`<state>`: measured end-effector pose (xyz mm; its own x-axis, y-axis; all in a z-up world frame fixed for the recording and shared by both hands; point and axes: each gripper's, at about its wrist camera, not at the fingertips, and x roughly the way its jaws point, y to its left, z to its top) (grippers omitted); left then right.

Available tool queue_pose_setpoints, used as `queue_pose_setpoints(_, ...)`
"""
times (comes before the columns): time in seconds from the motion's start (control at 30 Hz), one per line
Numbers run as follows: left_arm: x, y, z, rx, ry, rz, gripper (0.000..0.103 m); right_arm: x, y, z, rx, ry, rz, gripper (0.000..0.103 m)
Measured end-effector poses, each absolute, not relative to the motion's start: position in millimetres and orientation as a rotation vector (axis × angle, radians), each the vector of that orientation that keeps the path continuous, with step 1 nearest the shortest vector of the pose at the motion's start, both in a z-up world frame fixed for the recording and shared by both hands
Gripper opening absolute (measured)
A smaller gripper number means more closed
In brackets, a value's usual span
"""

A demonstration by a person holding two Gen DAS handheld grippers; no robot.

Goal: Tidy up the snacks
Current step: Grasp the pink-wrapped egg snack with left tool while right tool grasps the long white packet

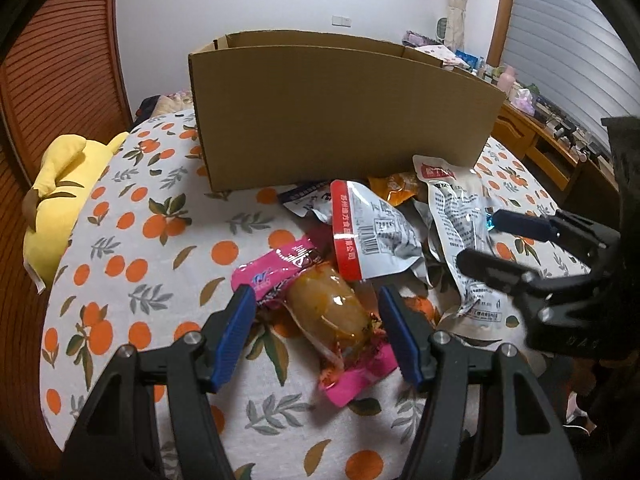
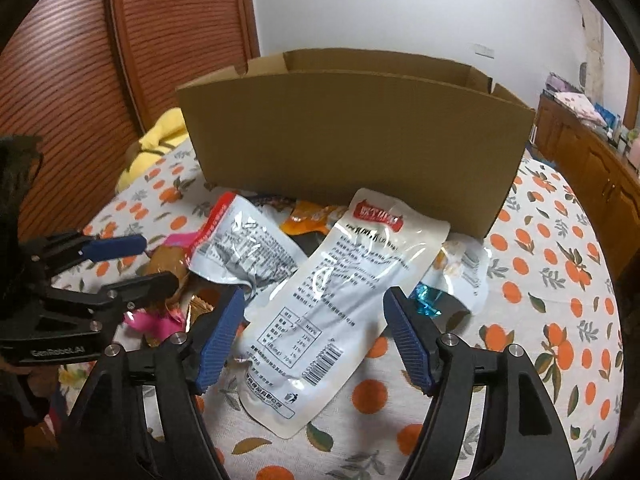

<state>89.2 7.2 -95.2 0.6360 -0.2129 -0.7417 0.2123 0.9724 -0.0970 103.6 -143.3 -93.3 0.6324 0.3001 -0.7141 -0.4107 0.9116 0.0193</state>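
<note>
Straddling, left gripper [image 1: 316, 312]: jaws apart around one pink-wrapped brown snack [image 1: 324, 312].
Right gripper [image 2: 314, 312]: jaws apart, flanking one long white printed pouch [image 2: 320, 300].
Box: one open brown cardboard box [image 2: 352, 140] is standing behind.

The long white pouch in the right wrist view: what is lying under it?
Under the long white pouch, an orange packet and blue wrapper peek out. Anything else beneath is covered.

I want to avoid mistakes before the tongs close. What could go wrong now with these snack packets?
1. The left tongs are open around the pink packet, but the silver packet with the red edge overlaps its far end and may be dragged along.
2. The long white packet between the open right tongs looks smooth and flat, so it may slip.
3. The cardboard box has a tall near wall; a low lift could hit it.
</note>
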Motion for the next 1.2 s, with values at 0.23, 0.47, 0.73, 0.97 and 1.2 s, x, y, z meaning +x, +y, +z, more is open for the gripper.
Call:
queue_pose_setpoints(0.23,86,12,-98,-0.019,0.846,-0.248,0.067,105,-153,-106,-0.177,0.831,0.365,0.076)
queue_pose_setpoints(0.47,80,16,-101,-0.033,0.855,-0.257,0.068,102,-176,-108,-0.118,0.873,0.377,0.078)
queue_pose_setpoints(0.73,83,14,-100,-0.024,0.851,-0.264,0.068,98,-182,-106,-0.078,0.881,0.395,0.078)
queue_pose_setpoints(0.97,95,4,-105,0.000,0.880,-0.279,0.068,105,-170,-106,-0.082,0.887,0.407,0.078)
queue_pose_setpoints(1.2,109,4,-111,-0.024,0.909,-0.287,0.068,109,-161,-116,-0.119,0.906,0.398,0.081)
